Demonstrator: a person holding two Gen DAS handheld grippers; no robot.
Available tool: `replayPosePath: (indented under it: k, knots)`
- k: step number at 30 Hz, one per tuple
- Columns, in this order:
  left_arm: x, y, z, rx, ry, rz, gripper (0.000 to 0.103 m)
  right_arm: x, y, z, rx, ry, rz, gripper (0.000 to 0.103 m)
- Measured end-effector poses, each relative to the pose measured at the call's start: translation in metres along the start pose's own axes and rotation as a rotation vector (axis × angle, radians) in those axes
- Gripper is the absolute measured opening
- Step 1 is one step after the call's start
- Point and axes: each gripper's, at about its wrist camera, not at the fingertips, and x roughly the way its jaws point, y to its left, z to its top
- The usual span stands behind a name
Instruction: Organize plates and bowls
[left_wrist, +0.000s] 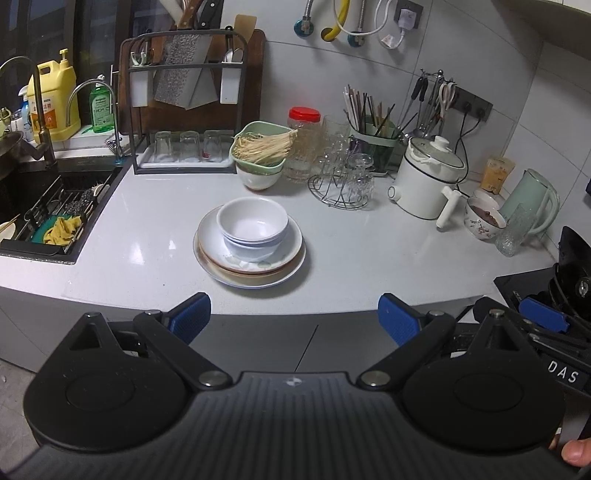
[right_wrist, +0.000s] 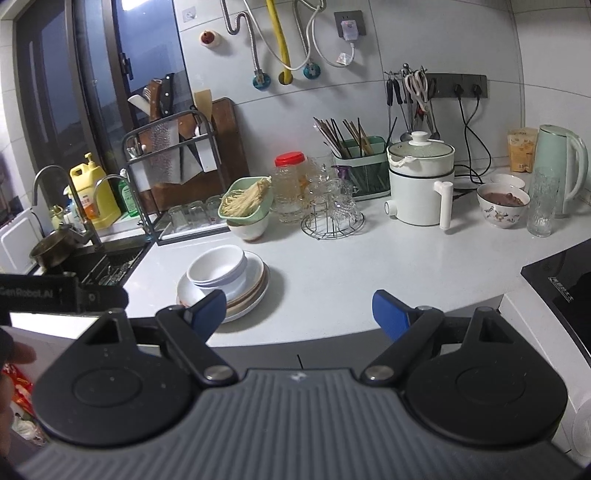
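Directly ahead of the left gripper (left_wrist: 293, 319) sits the stack of white nested bowls on round ceramic plates (left_wrist: 251, 240); jaws spread, empty. For the right gripper (right_wrist: 299, 314), also spread and empty, that stack (right_wrist: 225, 280) lies off to the left, so the left looks better lined up.

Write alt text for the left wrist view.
A stack of white bowls nested on stacked plates sits on a white kitchen counter, ahead of the open, empty left gripper. A sink lies left; glasses, a white pot and kettle right.

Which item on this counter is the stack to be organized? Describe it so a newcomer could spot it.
On the white counter, right of the sink and near the front edge, sits a pile of plates topped by nested white bowls. Unlike the clutter along the wall, it stands alone.
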Motion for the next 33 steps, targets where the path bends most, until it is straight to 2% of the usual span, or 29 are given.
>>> replayPosePath:
  k: [5,13,21,33]
  knots:
    - [0.003,0.000,-0.003,0.014,0.003,0.008,0.099,0.000,0.003,0.000,0.002,-0.006,0.023,0.087]
    - [-0.005,0.005,0.002,0.050,0.026,0.034,0.099,0.000,0.004,0.007,-0.004,0.033,0.024,0.087]
    - [-0.007,0.003,-0.003,0.018,0.042,0.018,0.099,0.000,0.007,0.005,-0.018,0.057,0.037,0.087]
    - [-0.007,0.006,-0.001,-0.011,0.036,0.032,0.099,0.001,0.003,0.008,-0.005,0.043,0.027,0.087]
